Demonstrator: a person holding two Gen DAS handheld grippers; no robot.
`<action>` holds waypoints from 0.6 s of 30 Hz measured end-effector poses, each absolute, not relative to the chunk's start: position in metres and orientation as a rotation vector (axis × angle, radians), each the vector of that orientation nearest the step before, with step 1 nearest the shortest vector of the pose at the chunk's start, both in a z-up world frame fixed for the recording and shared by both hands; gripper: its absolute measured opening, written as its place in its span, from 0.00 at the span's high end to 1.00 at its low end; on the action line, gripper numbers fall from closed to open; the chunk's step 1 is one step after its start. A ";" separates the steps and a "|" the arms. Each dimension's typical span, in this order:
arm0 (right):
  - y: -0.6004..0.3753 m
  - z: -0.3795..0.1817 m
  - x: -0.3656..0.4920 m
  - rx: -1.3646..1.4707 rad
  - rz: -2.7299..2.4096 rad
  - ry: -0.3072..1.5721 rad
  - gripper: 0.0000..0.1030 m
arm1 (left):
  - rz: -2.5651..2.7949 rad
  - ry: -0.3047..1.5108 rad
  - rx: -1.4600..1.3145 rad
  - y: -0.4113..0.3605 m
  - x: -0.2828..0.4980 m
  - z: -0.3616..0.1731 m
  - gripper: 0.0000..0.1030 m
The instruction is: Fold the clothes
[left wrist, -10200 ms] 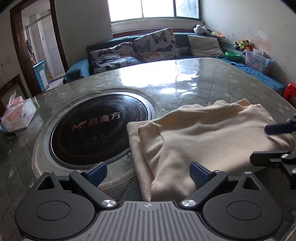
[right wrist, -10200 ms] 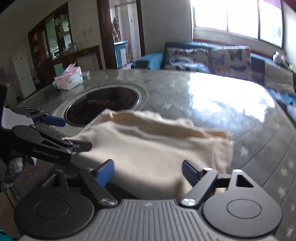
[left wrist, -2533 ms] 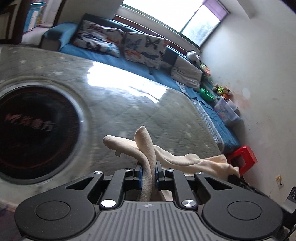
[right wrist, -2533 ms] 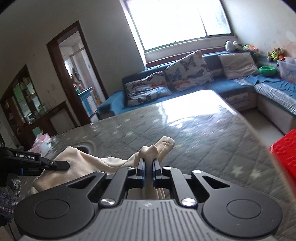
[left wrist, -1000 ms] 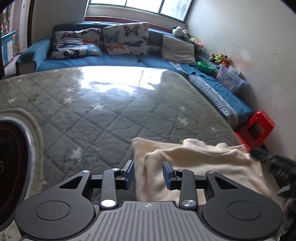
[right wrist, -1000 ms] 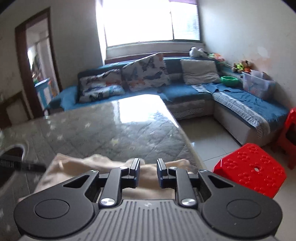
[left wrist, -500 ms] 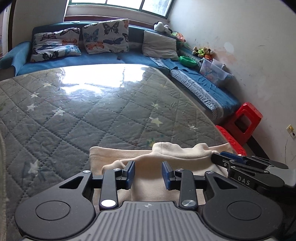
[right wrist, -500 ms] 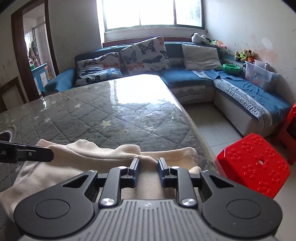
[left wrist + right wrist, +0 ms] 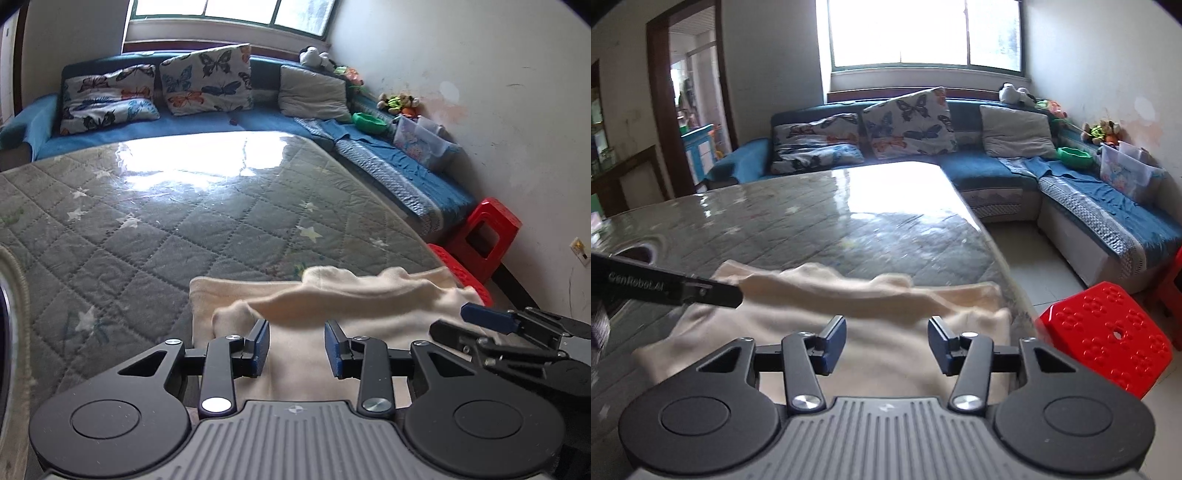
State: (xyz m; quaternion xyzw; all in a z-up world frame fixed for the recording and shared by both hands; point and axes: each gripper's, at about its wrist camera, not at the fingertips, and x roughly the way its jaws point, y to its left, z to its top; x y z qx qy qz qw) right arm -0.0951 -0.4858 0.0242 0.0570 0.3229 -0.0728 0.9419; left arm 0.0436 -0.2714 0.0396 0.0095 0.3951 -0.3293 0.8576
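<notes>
Releasing cleanly matters: the right tongs are opening above the cream fleece garment, gripping nothing. The left tongs are standing apart, empty, and the grey quilted surface is lying just beyond.

We see a tabletop covered by a grey quilted cloth with pale stars under a glossy clear sheet that mirrors the window toward twelve o'clock. A cream garment lies folded directly on it at the near corner, toward five o'clock, its far edge rumpled into a ridge. At nine o'clock a round dark inset sits in the surface.
</notes>
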 end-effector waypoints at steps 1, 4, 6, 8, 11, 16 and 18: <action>-0.482 0.024 -0.100 0.109 -0.142 0.660 0.47 | -0.698 0.824 0.023 -0.269 0.038 0.040 0.65; -0.470 0.024 -0.116 0.077 -0.128 0.662 0.47 | -0.704 0.807 0.032 -0.259 0.020 0.040 0.65; -0.461 0.022 -0.126 0.053 -0.125 0.662 0.47 | -0.703 0.799 0.039 -0.254 0.010 0.039 0.65; -0.453 0.018 -0.132 0.025 -0.125 0.669 0.47 | -0.700 0.785 0.063 -0.251 0.001 0.036 0.65; -0.449 0.012 -0.135 0.023 -0.136 0.667 0.47 | -0.680 0.787 0.090 -0.248 -0.005 0.026 0.65; -0.444 0.012 -0.136 0.027 -0.153 0.659 0.46 | -0.649 0.803 0.064 -0.240 -0.005 0.018 0.65; -0.440 0.019 -0.139 0.024 -0.147 0.644 0.46 | -0.650 0.789 0.055 -0.237 -0.007 0.023 0.65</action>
